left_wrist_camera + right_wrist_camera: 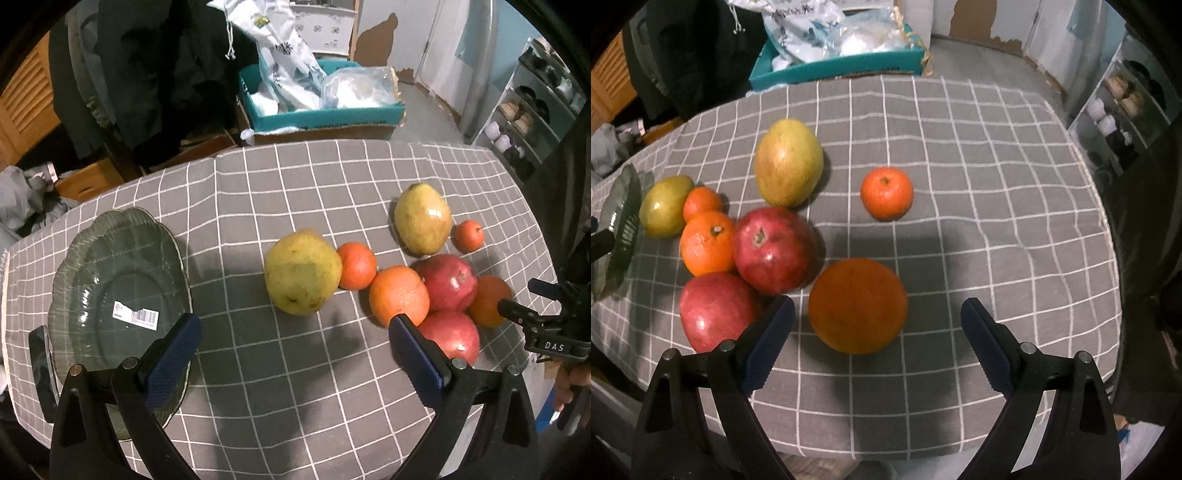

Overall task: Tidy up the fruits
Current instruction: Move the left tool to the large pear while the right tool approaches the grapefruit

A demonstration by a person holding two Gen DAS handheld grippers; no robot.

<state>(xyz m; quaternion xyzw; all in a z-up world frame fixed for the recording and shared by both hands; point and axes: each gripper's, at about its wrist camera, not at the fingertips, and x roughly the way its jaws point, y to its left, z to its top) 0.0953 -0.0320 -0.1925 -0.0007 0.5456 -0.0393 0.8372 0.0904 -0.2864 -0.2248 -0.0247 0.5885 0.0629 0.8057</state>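
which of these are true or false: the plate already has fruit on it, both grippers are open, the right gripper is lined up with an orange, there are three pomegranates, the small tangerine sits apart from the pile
1. The plate has fruit on it. False: it holds only a barcode sticker.
2. Both grippers are open. True: left gripper and right gripper hold nothing.
3. The right gripper is lined up with an orange. True.
4. There are three pomegranates. False: two, one behind the other.
5. The small tangerine sits apart from the pile. True.
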